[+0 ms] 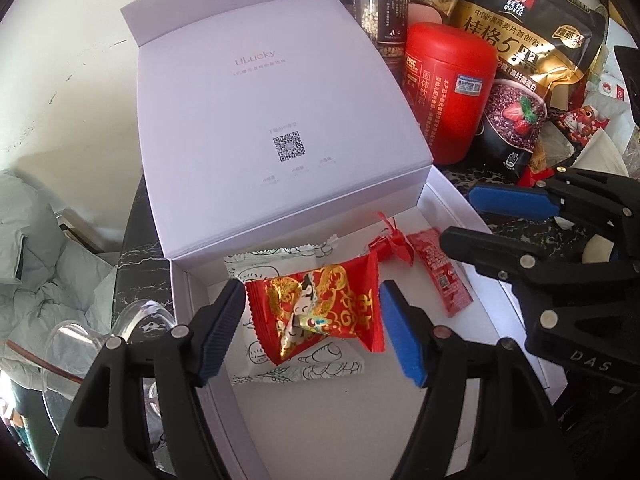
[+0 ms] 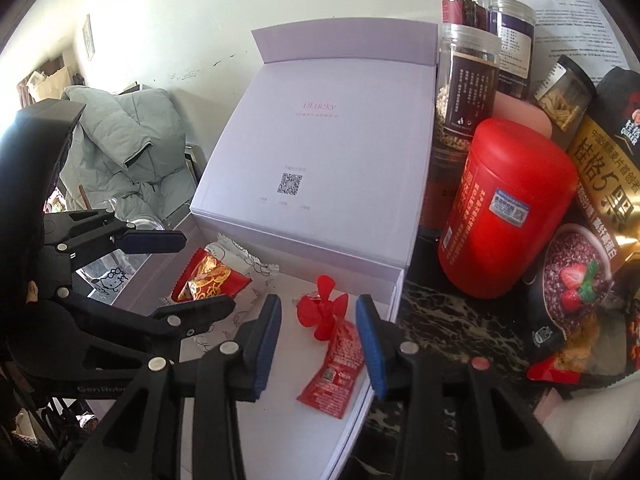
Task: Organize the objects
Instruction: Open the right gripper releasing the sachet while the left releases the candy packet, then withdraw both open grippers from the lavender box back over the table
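Note:
An open white gift box [image 1: 492,320] [image 2: 352,412] sits on a dark marble table, its lid [image 1: 280,120] [image 2: 320,160] standing up behind. Inside lie a red and gold snack packet [image 1: 320,312] [image 2: 208,280] on a white printed packet [image 1: 288,368] [image 2: 256,276], a small red plastic fan [image 1: 394,240] [image 2: 324,312], and a red sachet [image 1: 440,276] [image 2: 336,372]. My left gripper [image 1: 312,332] [image 2: 192,272] is open, fingers either side of the red and gold packet. My right gripper [image 2: 318,344] [image 1: 476,220] is open above the red sachet and fan.
Right of the box stand a red canister [image 1: 448,92] [image 2: 504,208], a black Quaker oats bag [image 1: 528,64] [image 2: 600,184], several clear jars [image 1: 376,4] [image 2: 468,84] and loose snack packets [image 1: 580,124]. A glass cup [image 1: 80,340] and a grey jacket [image 2: 120,140] are left.

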`<state>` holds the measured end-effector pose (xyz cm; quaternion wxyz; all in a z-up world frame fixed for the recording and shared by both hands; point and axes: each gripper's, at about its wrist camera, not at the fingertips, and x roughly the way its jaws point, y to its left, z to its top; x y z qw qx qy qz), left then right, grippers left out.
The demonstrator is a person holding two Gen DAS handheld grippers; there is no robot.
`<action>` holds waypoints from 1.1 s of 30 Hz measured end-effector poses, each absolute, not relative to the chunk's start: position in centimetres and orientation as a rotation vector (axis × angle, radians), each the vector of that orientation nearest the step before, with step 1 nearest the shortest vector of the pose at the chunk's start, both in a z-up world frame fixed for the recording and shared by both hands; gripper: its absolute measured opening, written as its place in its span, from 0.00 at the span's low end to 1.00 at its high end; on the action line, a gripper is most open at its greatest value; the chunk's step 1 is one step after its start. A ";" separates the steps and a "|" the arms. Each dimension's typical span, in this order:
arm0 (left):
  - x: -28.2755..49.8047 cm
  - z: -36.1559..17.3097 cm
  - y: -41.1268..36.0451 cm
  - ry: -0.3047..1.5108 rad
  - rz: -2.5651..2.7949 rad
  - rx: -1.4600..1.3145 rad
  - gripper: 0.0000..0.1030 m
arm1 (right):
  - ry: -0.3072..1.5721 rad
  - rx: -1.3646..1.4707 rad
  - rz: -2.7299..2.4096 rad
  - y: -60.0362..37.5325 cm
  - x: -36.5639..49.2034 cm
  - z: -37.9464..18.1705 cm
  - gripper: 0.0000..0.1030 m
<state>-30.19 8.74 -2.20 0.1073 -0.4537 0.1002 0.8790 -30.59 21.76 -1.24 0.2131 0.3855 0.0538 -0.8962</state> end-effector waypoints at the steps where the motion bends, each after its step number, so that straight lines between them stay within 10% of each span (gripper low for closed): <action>1: -30.0 -1.9 8.7 0.295 2.597 -1.329 0.68 | 0.145 1.067 -2.491 21.7 -30.5 -1.0 0.38; 33: -21.6 7.4 4.5 0.148 2.797 -1.103 0.84 | 0.163 0.858 -2.635 22.0 -21.7 9.0 0.53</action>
